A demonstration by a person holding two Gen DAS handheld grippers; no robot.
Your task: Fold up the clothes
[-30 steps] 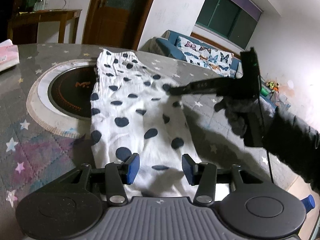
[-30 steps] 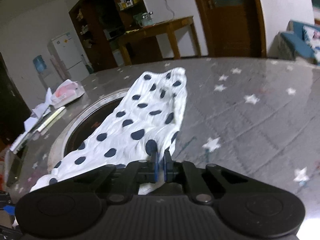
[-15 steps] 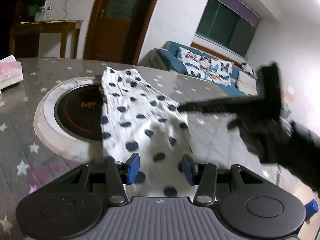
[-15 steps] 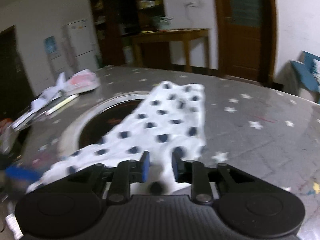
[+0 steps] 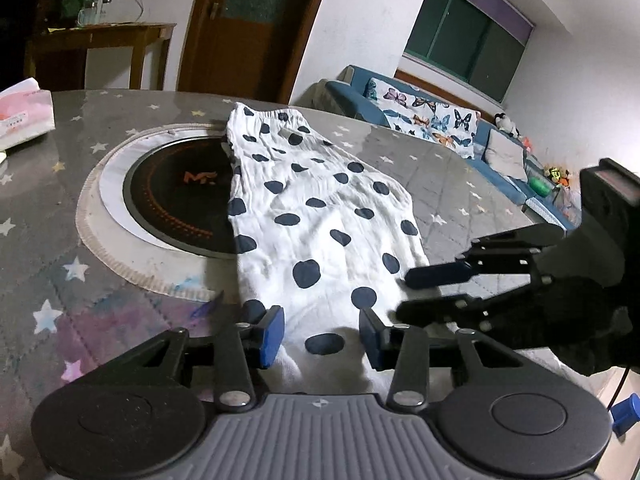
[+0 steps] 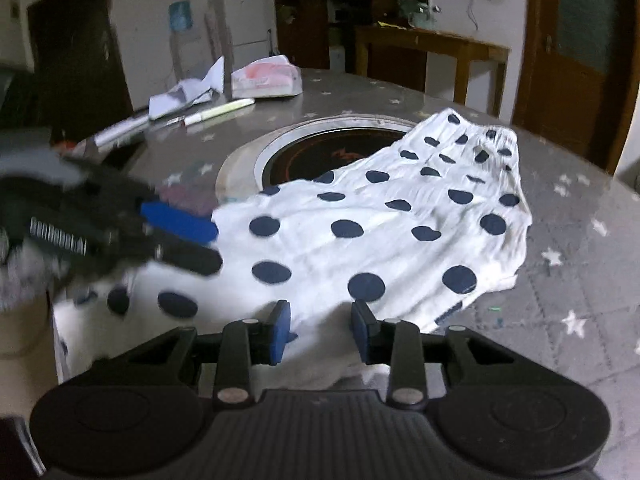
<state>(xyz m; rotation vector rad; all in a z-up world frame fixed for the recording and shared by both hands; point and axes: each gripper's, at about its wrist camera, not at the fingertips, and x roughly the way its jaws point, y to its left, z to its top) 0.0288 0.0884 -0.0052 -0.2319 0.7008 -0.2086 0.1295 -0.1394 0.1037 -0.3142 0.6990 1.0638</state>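
Left wrist view: the left hand-held gripper (image 5: pixel 322 336) sits wide, holding nothing, with the near end of the dotted cloth (image 5: pixel 316 224) lying between its fingers and stretching ahead over the surface (image 5: pixel 52 248) and burner (image 5: pixel 180 204). The right hand-held gripper (image 5: pixel 416 292) is just to its right, at the cloth's edge.

Right wrist view: the right hand-held gripper (image 6: pixel 320 330) is wide too, empty, with the cloth (image 6: pixel 384 224) straight ahead. The left one (image 6: pixel 192 244) looks blurry off to its left, over the cloth's end.

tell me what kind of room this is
Most likely a lived-in home's combined dining and living room: a sofa with butterfly covers, a fridge, and a dining table with a built-in cooktop.
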